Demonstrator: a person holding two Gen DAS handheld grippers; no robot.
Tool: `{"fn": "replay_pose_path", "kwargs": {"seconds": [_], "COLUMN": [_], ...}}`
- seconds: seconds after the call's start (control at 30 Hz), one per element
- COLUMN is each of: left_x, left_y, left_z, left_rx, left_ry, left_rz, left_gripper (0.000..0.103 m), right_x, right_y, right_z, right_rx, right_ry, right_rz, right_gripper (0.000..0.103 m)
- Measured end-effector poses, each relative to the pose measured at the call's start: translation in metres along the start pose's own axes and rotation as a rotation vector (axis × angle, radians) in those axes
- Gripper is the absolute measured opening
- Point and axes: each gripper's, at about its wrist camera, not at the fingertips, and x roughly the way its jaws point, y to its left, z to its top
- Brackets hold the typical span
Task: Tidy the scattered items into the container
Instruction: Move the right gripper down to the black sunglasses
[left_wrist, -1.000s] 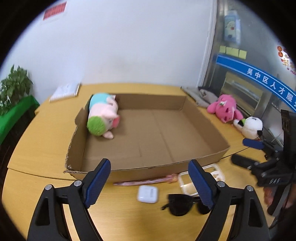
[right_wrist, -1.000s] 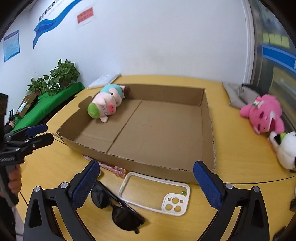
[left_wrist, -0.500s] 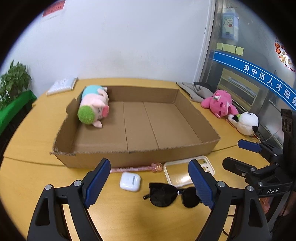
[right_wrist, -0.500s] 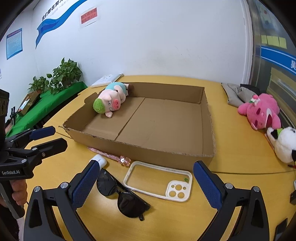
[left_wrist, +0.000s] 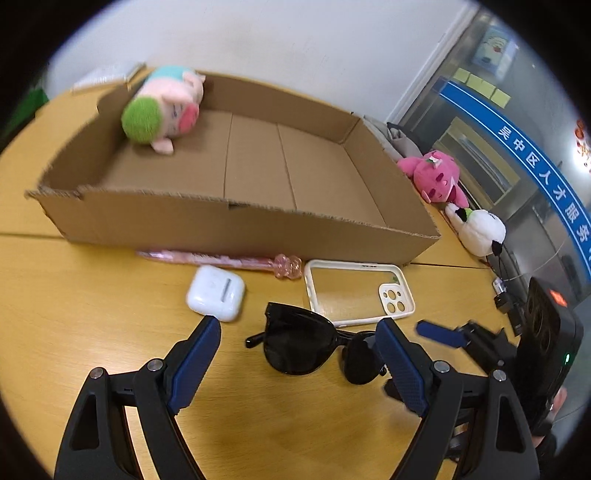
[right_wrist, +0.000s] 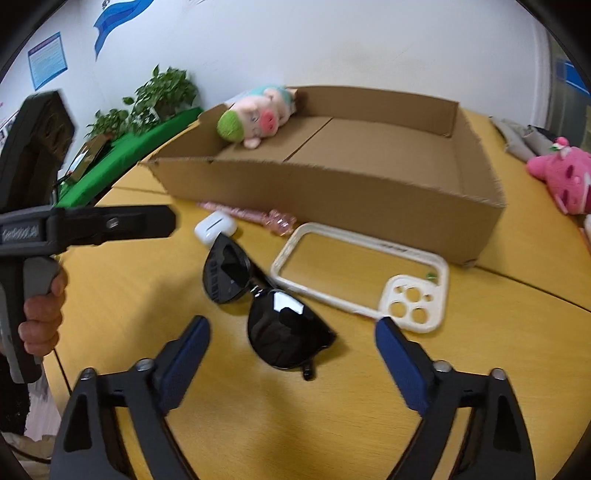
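A shallow cardboard box (left_wrist: 236, 221) (right_wrist: 332, 195) holds a pink pig plush (left_wrist: 162, 107) (right_wrist: 251, 122) in its far left corner. In front of it lie black sunglasses (left_wrist: 314, 347) (right_wrist: 266, 306), a white earbud case (left_wrist: 216, 291) (right_wrist: 216, 227), a white phone case (left_wrist: 358, 291) (right_wrist: 365, 277) and a pink pen (left_wrist: 229, 260) (right_wrist: 251, 216). My left gripper (left_wrist: 299, 365) is open and empty, just before the sunglasses. My right gripper (right_wrist: 291, 358) is open and empty, low over the sunglasses' near lens.
A pink plush (left_wrist: 437, 179) (right_wrist: 561, 177) and a white plush (left_wrist: 478, 230) lie on the table right of the box. A grey cloth (right_wrist: 517, 140) lies behind them. Green plants (right_wrist: 155, 99) stand at the far left.
Both grippers have dropped lower and moved in toward the sunglasses, which now sit close to both pairs of fingers. Both stay open.
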Motion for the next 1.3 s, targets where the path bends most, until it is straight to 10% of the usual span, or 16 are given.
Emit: {"fn": "replay_pose_path", "kwargs": {"seconds": [0.43,0.57,0.63,0.7,1.1,1.3], "left_x": [0.035,0.042,0.045,0.047,0.054,0.048], "left_y": [0.002,0.004,0.007,0.009,0.001,0.0], "left_z": [-0.009,-0.008,-0.008,-0.008,-0.006,-0.007], "left_rx": [-0.037,-0.044,-0.051,-0.058,-0.023,-0.012], "left_ry": [0.098,0.118,0.125,0.131,0.144,0.144], "left_rz": [-0.06,-0.049,-0.046,-0.042,-0.099,-0.131], "left_gripper": [0.061,0.042,0.041,0.041,0.039,0.03], "right_x": [0.015,0.007,0.003,0.004,0.013,0.009], "right_y": [0.023,0.024,0.018,0.011,-0.012,-0.01], "right_z": [-0.028,-0.031,-0.023,-0.016,-0.005,-0.014], "right_rx": [-0.01,-0.002,0.002,0.007,0.001,0.034], "right_ry": [0.083,0.053,0.03,0.023,0.019,0.034], "right_rz": [0.067,0.073,0.052,0.04,-0.042,0.087], "right_gripper": [0.021,0.023,0.062,0.076,0.076,0.077]}}
